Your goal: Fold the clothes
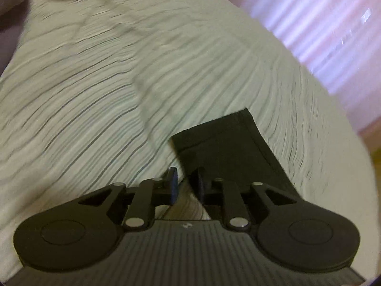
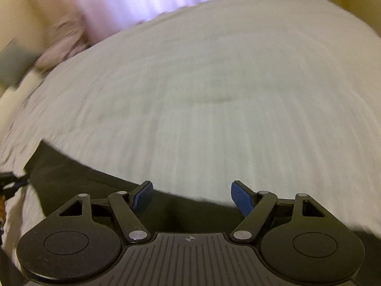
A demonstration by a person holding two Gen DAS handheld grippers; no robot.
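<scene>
A black garment (image 1: 228, 147) lies on a pale crinkled bedspread (image 1: 95, 83). In the left wrist view my left gripper (image 1: 187, 183) is nearly shut, its jaws pinching the near edge of the black cloth. In the right wrist view the same black garment (image 2: 78, 174) stretches across the lower frame under my right gripper (image 2: 191, 195), which is open and empty just above the cloth's far edge. Both views are motion-blurred.
The bedspread (image 2: 214, 95) fills most of both views. A pink-lit curtain (image 1: 321, 23) hangs beyond the bed. A pinkish pillow or crumpled cloth (image 2: 64, 40) sits at the bed's far left corner.
</scene>
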